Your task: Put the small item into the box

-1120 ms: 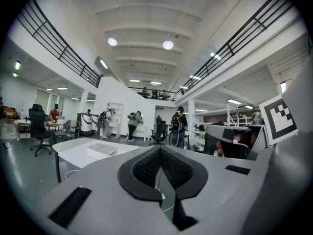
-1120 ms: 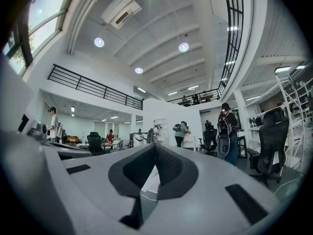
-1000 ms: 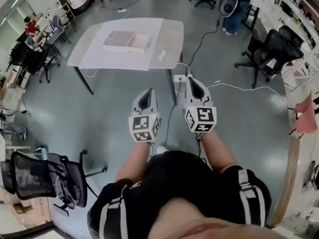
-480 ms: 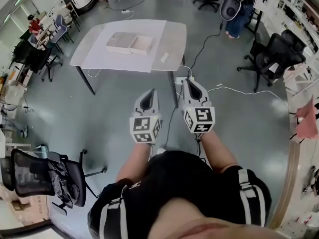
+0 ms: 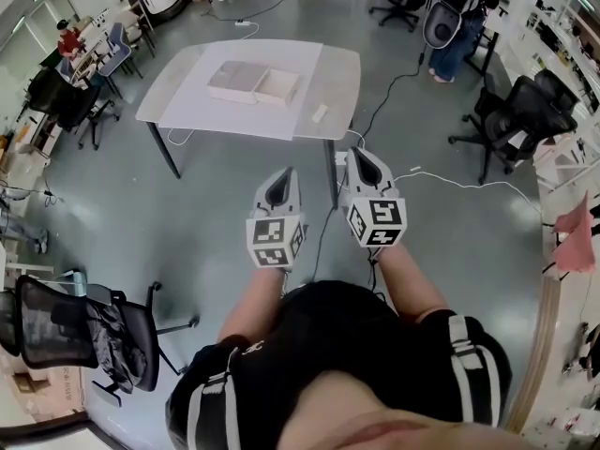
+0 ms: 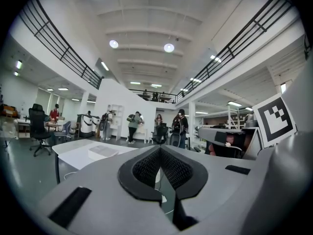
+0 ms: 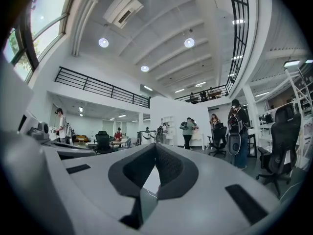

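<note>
A white table (image 5: 187, 92) stands some way ahead on the grey floor. On it lies an open pale box (image 5: 279, 86) with its lid (image 5: 232, 80) beside it. A small white item (image 5: 320, 113) rests near the table's right edge, apart from the box. My left gripper (image 5: 283, 173) and right gripper (image 5: 354, 154) are held side by side at waist height, well short of the table. Both are shut with nothing in them. In the left gripper view the shut left gripper (image 6: 160, 148) points toward the table (image 6: 73, 151) and box (image 6: 103, 151). The right gripper (image 7: 155, 145) shows its tips together.
A black office chair (image 5: 84, 331) stands at my lower left and more chairs (image 5: 520, 111) at the right. Cables (image 5: 450, 178) and a power strip (image 5: 345, 159) lie on the floor past the table's near right leg. People stand at the far desks.
The table and box sit slightly lower and further right in the head view, a bit nearer. Both grippers keep the same pose and stay shut.
</note>
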`<state>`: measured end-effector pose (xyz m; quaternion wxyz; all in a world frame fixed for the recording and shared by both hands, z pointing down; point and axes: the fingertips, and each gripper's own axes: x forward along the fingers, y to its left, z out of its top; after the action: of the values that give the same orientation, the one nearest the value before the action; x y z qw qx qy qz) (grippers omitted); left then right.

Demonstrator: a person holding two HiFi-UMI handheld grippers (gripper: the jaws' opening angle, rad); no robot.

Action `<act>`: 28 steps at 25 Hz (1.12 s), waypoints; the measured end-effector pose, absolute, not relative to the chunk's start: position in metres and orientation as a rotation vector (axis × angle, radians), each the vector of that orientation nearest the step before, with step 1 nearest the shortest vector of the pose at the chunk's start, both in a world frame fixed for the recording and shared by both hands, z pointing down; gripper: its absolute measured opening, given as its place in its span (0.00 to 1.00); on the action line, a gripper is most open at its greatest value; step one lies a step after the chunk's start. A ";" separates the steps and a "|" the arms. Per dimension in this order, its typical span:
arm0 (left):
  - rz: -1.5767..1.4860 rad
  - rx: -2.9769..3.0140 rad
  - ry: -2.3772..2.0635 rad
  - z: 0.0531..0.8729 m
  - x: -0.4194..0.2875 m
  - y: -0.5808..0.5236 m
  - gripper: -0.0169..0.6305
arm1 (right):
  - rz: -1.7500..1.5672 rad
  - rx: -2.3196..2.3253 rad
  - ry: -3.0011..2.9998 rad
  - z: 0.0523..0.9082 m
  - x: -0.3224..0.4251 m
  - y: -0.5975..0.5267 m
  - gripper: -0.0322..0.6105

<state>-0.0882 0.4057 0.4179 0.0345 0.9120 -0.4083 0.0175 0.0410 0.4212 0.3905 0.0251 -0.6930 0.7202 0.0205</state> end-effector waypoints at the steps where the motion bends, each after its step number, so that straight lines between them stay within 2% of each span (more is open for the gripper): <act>1: 0.058 2.807 -1.251 0.419 -0.092 0.405 0.03 | 0.058 -2.141 2.224 0.390 0.037 0.419 0.07; 21: -0.004 2.759 -1.419 0.414 -0.160 0.343 0.03 | 0.126 -2.079 2.291 0.393 0.003 0.357 0.07; 28: 0.035 2.752 -1.408 0.425 -0.150 0.299 0.03 | 0.094 -2.083 2.287 0.407 0.012 0.313 0.07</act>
<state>-0.1496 0.2995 0.4247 0.0249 0.8899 -0.4554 0.0113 0.0123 0.3127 0.4066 0.0233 -0.6729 0.7388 0.0303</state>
